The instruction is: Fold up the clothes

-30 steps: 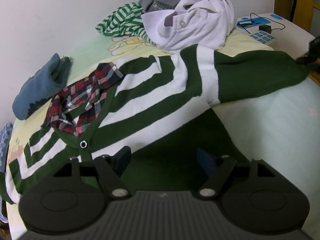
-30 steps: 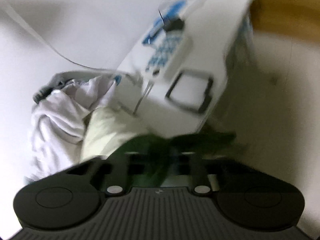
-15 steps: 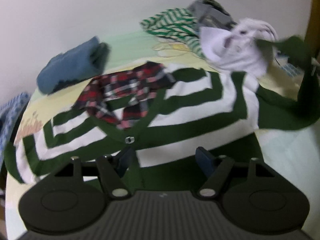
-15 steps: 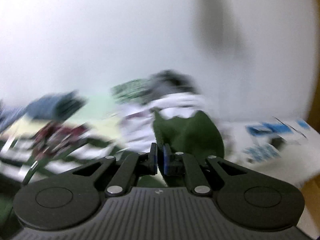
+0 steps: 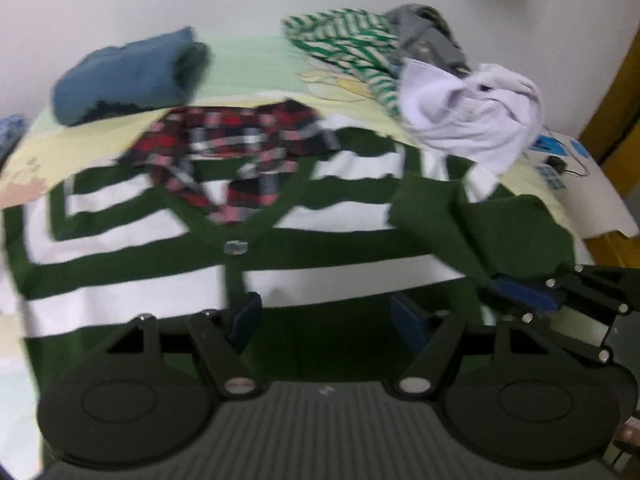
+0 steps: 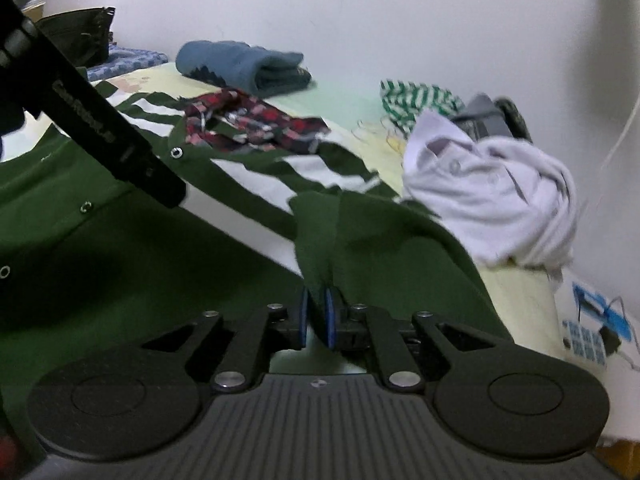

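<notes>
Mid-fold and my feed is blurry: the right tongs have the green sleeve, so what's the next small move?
Probably lower the right tongs and release. They are shut on the green sleeve, already folded across the striped cardigan body. The left tongs hang open over the hem.

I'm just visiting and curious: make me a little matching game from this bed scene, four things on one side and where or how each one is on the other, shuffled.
Things:
1. green sleeve
2. blue garment
3. white shirt
4. left tongs

States:
A. folded, near the wall
B. open, above the sweater's hem
C. pinched in the right tongs
D. crumpled in the heap of unfolded clothes

Pairs: 1-C, 2-A, 3-D, 4-B
</notes>
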